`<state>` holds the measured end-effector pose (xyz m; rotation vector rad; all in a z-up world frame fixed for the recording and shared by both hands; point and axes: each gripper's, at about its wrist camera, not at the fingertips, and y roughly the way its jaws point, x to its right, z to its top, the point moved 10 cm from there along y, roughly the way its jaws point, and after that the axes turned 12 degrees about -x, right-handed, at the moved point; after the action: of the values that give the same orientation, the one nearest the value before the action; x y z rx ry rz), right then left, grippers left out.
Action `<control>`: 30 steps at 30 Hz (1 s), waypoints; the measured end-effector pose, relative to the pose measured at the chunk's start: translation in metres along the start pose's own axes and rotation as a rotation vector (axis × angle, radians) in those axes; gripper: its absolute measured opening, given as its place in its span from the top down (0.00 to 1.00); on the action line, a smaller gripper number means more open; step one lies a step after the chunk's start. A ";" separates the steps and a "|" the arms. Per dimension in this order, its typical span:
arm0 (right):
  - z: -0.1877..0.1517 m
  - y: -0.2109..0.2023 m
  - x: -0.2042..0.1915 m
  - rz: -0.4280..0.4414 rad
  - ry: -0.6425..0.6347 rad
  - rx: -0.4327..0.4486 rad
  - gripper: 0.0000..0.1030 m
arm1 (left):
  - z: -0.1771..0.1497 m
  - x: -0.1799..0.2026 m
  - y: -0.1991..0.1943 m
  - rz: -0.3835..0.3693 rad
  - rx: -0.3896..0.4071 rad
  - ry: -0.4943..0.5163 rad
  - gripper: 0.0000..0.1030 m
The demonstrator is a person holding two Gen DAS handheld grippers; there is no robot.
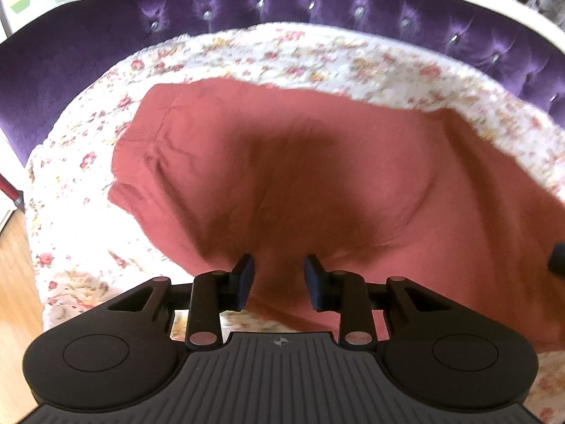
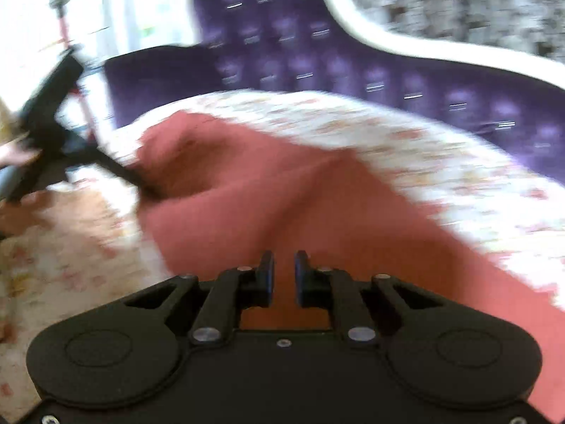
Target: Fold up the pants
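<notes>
Left wrist view: I'm seeing my left gripper (image 1: 279,275) with its jaws spread apart, the red pants (image 1: 317,183) rising in the gap between the blue pads (image 1: 247,279) but not pinched by them. From the right wrist view, though, the left gripper (image 2: 141,185) is reaching into the pants' (image 2: 282,205) left edge and its tip is buried in a fold, so whether it is gripping cloth there I cannot tell; blur is heavy.

My right gripper (image 2: 282,275) is sitting with a narrow gap between its jaws and red cloth lying under and behind them; whether it is clenching the fabric I cannot tell.

The pants are lying bunched across a floral bedspread (image 1: 88,176), with one leg running off toward the lower right of the left wrist view.

Outward, a purple tufted headboard (image 1: 317,10) with a white frame is closing off the far side. Wooden floor (image 1: 14,265) is showing past the bedspread's left edge. Bare bedspread is lying open to the left of the pants and in a band between pants and headboard.
</notes>
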<state>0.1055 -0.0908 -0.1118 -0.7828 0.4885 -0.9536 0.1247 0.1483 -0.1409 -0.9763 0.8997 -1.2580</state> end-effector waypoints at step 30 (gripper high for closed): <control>-0.017 0.028 0.098 -0.052 -0.040 -0.155 0.70 | -0.019 0.089 0.021 -0.075 -0.033 0.159 0.70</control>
<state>0.1585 -0.1721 -0.1480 -0.9565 0.5136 -0.9547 0.1235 0.0591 -0.1683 -0.9531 1.0172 -1.4031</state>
